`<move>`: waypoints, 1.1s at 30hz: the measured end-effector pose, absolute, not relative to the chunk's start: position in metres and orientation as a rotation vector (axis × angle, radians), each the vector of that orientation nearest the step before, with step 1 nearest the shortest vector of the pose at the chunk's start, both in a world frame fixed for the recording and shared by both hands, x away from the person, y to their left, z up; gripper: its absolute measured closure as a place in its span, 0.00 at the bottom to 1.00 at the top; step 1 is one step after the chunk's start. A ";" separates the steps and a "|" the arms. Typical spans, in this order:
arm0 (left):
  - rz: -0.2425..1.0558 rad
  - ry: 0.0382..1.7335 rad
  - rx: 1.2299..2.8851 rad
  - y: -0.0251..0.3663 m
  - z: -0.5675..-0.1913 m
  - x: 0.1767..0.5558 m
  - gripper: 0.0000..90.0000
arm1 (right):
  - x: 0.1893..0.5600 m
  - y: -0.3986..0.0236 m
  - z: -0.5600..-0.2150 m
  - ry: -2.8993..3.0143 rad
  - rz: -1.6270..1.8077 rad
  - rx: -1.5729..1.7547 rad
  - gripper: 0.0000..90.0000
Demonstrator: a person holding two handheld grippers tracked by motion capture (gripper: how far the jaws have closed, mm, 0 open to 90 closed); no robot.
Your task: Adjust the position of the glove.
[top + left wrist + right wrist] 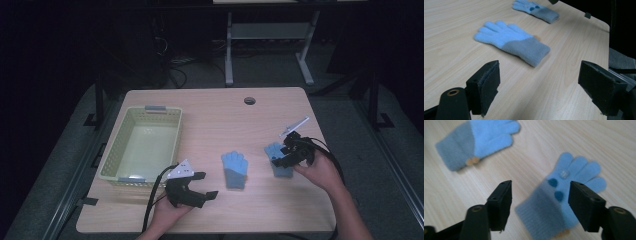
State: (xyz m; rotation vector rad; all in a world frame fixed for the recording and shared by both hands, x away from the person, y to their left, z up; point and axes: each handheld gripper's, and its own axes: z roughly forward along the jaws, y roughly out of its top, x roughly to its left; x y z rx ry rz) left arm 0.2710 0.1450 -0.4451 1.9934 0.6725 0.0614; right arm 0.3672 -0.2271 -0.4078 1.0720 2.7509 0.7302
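We are working at a pale wooden table (210,115) standing in a dark room, with a cable hole (249,100) near its far edge and the legs of another desk (230,50) showing on the grey floor beyond. A pale green basket (112,155) is sitting at the table's left side. Two blue gloves with grey cuffs are lying flat: the plain glove (235,169) near the middle and the dotted glove (278,159) toward the right, the two well apart. We are holding the right gripper (540,200) low over the dotted glove, its jaws standing partly apart and straddling the cuff; whether the pads are pressing the cloth yet we cannot tell. We are keeping the left gripper (539,87) near the front edge, released and wide, grasping nothing, with the plain glove lying just ahead of it. Bare wood is lying open between the gloves and along the front edge, while the dotted glove is sitting nearer the table's right edge.
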 end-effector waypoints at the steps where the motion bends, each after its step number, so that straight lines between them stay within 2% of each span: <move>1: 0.061 0.674 1.987 0.145 -0.445 0.271 0.19 | 0.369 -0.227 -0.410 2.759 0.716 1.070 0.43; 20: 0.078 0.690 2.007 0.143 -0.446 0.270 0.20 | 0.387 -0.236 -0.438 2.809 0.516 1.167 0.61; 33: 0.074 0.672 2.004 0.141 -0.446 0.268 0.20 | 0.385 -0.232 -0.442 2.798 0.478 1.177 0.63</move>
